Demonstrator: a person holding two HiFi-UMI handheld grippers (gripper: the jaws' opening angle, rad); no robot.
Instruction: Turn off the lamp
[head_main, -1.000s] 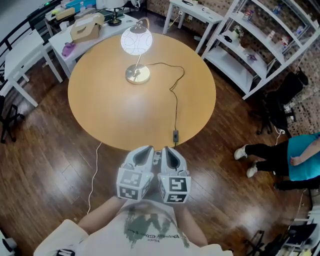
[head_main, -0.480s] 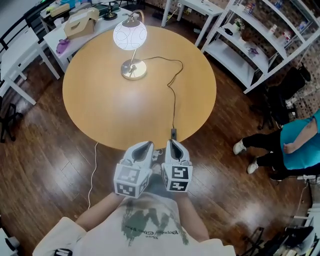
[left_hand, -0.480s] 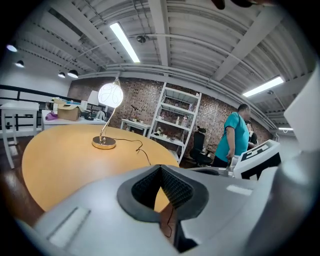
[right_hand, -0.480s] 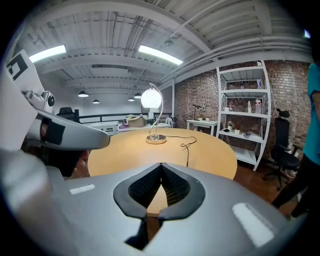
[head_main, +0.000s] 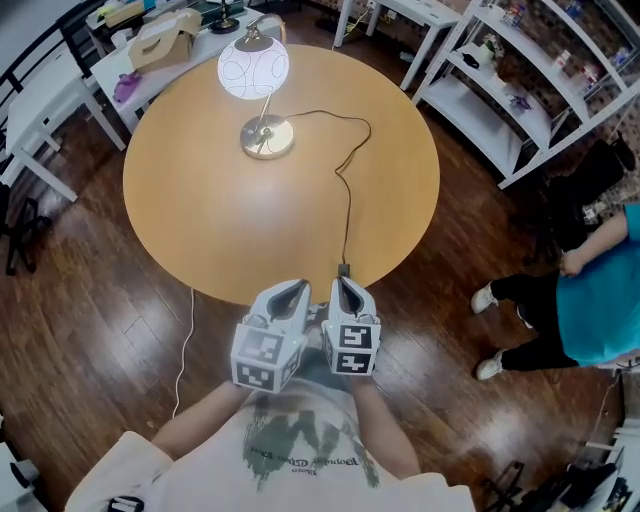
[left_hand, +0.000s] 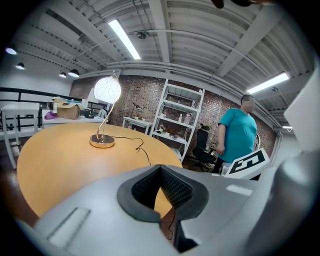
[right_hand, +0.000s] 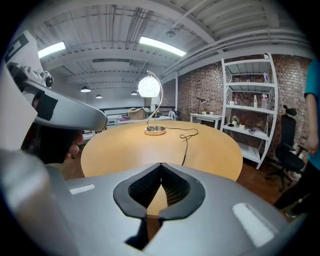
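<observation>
The lamp stands at the far side of the round wooden table (head_main: 200, 220), its white globe (head_main: 253, 68) lit above a brass base (head_main: 266, 138). Its black cord (head_main: 345, 190) crosses the table to the near edge, where a small inline switch (head_main: 343, 269) hangs. My left gripper (head_main: 292, 290) and right gripper (head_main: 345, 285) are side by side just short of that edge, both shut with nothing held; the right one is right behind the switch. The left gripper view shows the globe (left_hand: 107, 90) and base (left_hand: 102, 142); the right gripper view shows the globe (right_hand: 149, 86) and cord (right_hand: 185, 145).
White shelving (head_main: 520, 90) stands to the right of the table. Small white tables (head_main: 60, 100) and a cardboard box (head_main: 160, 42) are at the back left. A person in a teal top (head_main: 600, 290) is on the right. A white cable (head_main: 185, 345) lies on the wood floor.
Both grippers have come closer to the table's near edge and the cord's switch. The person in teal has shifted at the right. The lamp stays lit.
</observation>
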